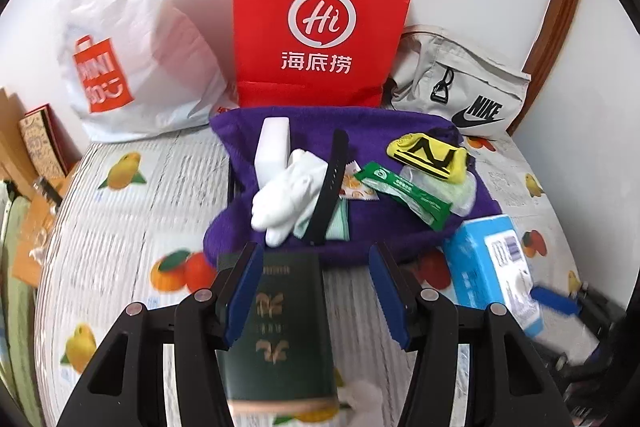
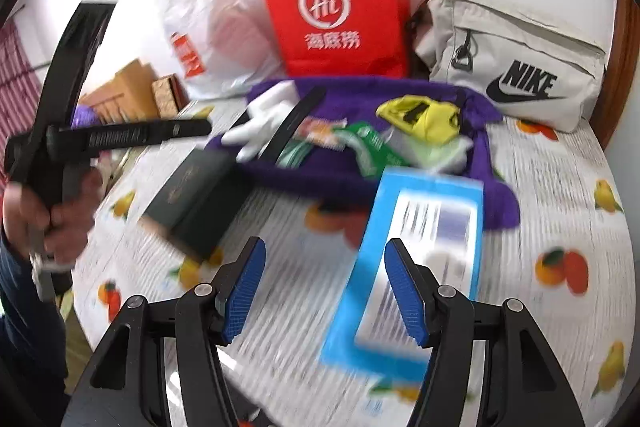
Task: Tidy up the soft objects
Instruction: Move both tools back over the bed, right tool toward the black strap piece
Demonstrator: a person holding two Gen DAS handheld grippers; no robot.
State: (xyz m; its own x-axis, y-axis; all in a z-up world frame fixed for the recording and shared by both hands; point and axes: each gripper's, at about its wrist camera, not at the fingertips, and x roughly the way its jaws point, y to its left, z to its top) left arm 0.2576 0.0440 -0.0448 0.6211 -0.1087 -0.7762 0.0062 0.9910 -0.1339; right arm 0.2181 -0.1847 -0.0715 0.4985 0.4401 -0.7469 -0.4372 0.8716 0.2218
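A purple cloth (image 1: 372, 131) lies on the table with small things on it: a white glove (image 1: 288, 191), a white sponge block (image 1: 274, 143), a black strap (image 1: 330, 183), a green packet (image 1: 404, 193) and a yellow-black sock (image 1: 432, 155). My left gripper (image 1: 316, 293) is open, its jaws wide, over a dark green booklet (image 1: 280, 331) that lies between them. My right gripper (image 2: 326, 293) is open above a blue box (image 2: 412, 267). The right wrist view also shows the cloth (image 2: 400, 91), the glove (image 2: 260, 123), the booklet (image 2: 192, 199) and the left gripper's body.
A red paper bag (image 1: 320, 19), a white plastic bag (image 1: 132, 39) and a grey Nike pouch (image 1: 460, 83) stand along the back wall. Cardboard boxes (image 1: 36, 143) sit at the left table edge. The tablecloth (image 1: 120, 227) has a fruit print.
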